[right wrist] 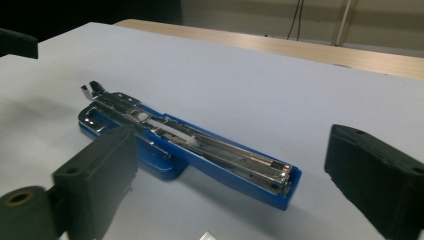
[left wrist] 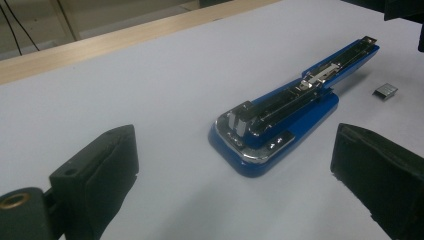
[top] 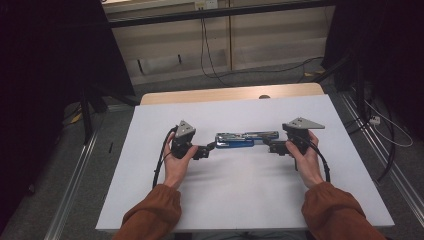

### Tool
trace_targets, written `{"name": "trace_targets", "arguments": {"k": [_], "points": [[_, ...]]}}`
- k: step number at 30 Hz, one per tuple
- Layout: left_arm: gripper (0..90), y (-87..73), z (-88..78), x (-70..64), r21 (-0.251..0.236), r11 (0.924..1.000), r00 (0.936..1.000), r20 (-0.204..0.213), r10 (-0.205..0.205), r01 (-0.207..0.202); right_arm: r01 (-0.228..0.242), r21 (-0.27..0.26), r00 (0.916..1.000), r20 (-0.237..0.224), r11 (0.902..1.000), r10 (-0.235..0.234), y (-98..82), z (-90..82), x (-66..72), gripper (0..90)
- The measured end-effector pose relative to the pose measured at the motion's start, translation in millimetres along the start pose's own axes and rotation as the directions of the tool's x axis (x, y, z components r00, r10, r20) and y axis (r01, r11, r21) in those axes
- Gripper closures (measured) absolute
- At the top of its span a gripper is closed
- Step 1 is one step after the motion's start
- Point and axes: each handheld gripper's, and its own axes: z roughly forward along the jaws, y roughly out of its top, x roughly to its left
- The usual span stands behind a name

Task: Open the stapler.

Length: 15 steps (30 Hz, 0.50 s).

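A blue stapler (top: 245,139) lies unfolded flat on the white table top (top: 240,190), its metal staple channel facing up. My left gripper (top: 206,149) sits just off its left end and my right gripper (top: 272,146) just off its right end. In the left gripper view the stapler's wide base end (left wrist: 260,140) lies a little ahead of the open jaws of my left gripper (left wrist: 235,185), untouched. A small strip of staples (left wrist: 385,91) rests beside the stapler's far arm. In the right gripper view the stapler (right wrist: 190,145) runs across in front of my open right gripper (right wrist: 230,185).
A wooden strip (top: 230,94) borders the white top at the back. Cables (top: 210,60) hang against the wall behind, and dark stands flank the table. A person's hands in rust-coloured sleeves (top: 155,210) hold both grippers.
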Motion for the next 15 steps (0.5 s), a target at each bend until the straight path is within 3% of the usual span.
{"name": "trace_targets", "arguments": {"k": [2,4,15], "points": [[5.4,-0.9,-1.8,-0.2,0.006,1.0000,1.0000,-0.004,0.003,-0.003,-0.008,0.010,0.9997,-0.022,0.9999,0.008,-0.1,-1.2,-0.4,10.0],[6.4,-1.8,-3.8,0.0,0.012,0.9999,1.0000,0.004,0.007,-0.007,-0.018,0.038,0.9983,-0.054,0.9991,0.021,0.0,-3.2,-0.7,5.9],[6.1,-10.6,-20.9,0.5,0.000,1.0000,0.9999,0.014,-0.001,0.001,0.012,0.062,0.9967,-0.081,0.9980,-0.007,3.2,-13.0,-6.3,3.7]]}}
